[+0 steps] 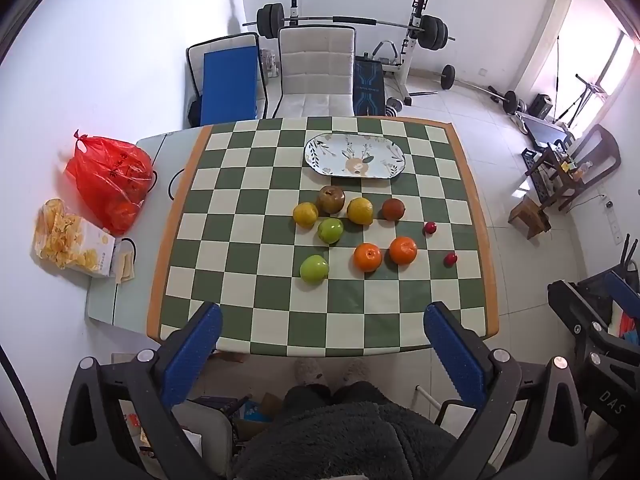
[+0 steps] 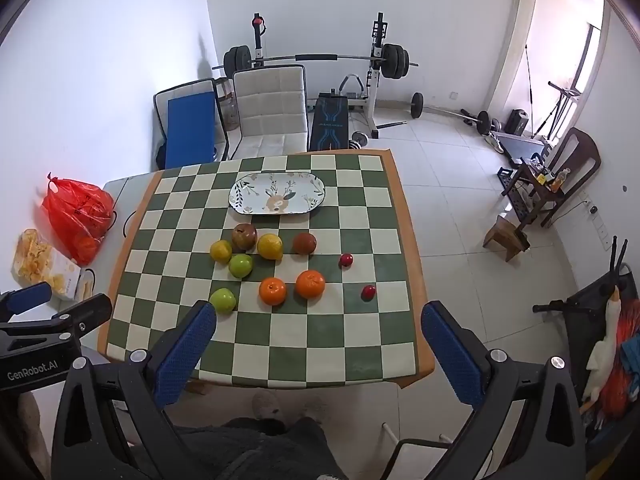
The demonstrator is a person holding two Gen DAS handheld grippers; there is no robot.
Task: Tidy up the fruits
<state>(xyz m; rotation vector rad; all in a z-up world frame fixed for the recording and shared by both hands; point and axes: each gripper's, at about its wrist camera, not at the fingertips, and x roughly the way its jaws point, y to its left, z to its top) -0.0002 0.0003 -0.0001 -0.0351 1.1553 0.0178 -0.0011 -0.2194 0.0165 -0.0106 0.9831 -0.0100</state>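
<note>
Far left, off the checkered cloth, on the bare table edge (image 1: 120,300): one red plastic bag (image 1: 108,180) with orange fruit inside, and just in front of it one packet of chips (image 1: 68,240). On the green-and-cream checkered cloth (image 1: 256,280), ten loose fruits in all, counted left to right. Two yellow ones: one (image 1: 305,214) at the left end of the back row, one (image 1: 359,211) further right. Between them, one brownish apple (image 1: 331,199), close to both. Two green apples: one (image 1: 330,230) just below the yellow pair, one (image 1: 314,268) nearer the front edge. Two oranges (image 1: 367,257) (image 1: 403,250) side by side, close together. One dark reddish fruit (image 1: 393,209) at the right end of the back row. Two small red fruits (image 1: 429,227) (image 1: 451,258), set apart toward the right border. Behind the fruits, one oval plate with a deer picture (image 1: 356,156), nothing on it. Wide free cloth in front of the fruits up to the near edge, also a free strip at the left side and around the plate; less room at the right orange border. Left gripper (image 1: 324,322) spread fully wide, nothing between the blue pads, above the near table edge. Right gripper (image 2: 320,322) equally wide apart, holding nothing, green apple just beside the left pad in its view.
</note>
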